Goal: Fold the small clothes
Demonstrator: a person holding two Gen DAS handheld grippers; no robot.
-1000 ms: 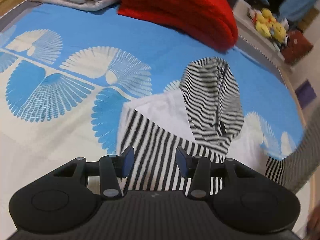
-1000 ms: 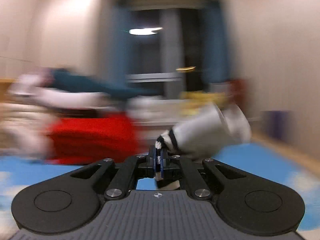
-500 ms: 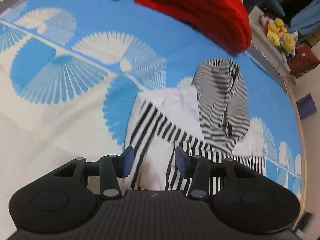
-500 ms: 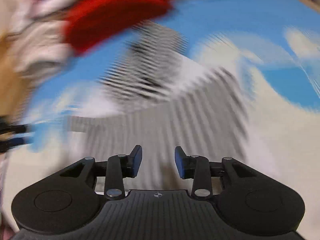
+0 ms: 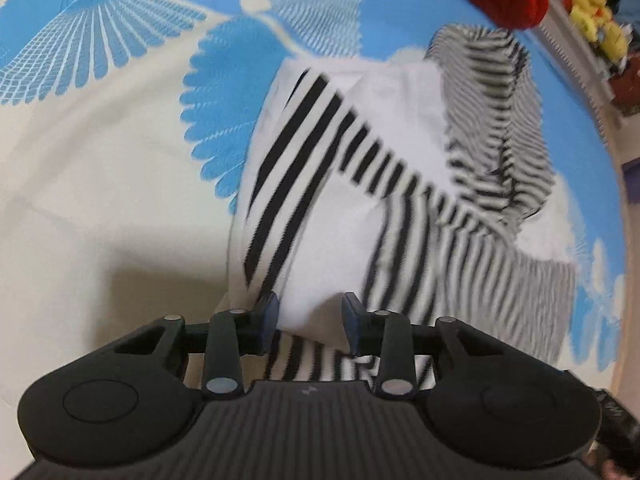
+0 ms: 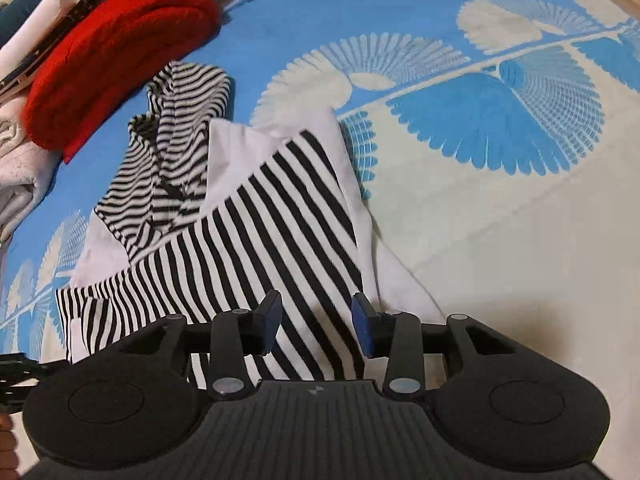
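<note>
Shirt (image 5: 312, 200) lay flat on bedspread (image 5: 100, 184), long axis running away from both grippers | left gripper (image 5: 308, 322) closing, near hem between unclamped pads | right gripper (image 6: 317, 322) opening, empty, over striped hem | both equally near.

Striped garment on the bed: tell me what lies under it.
The striped garment lies flat on a blue and cream patterned bedspread, which shows all around it. Whatever is directly beneath the cloth is covered, though nothing bulges through. The red knit sits beside it, not underneath.
</note>
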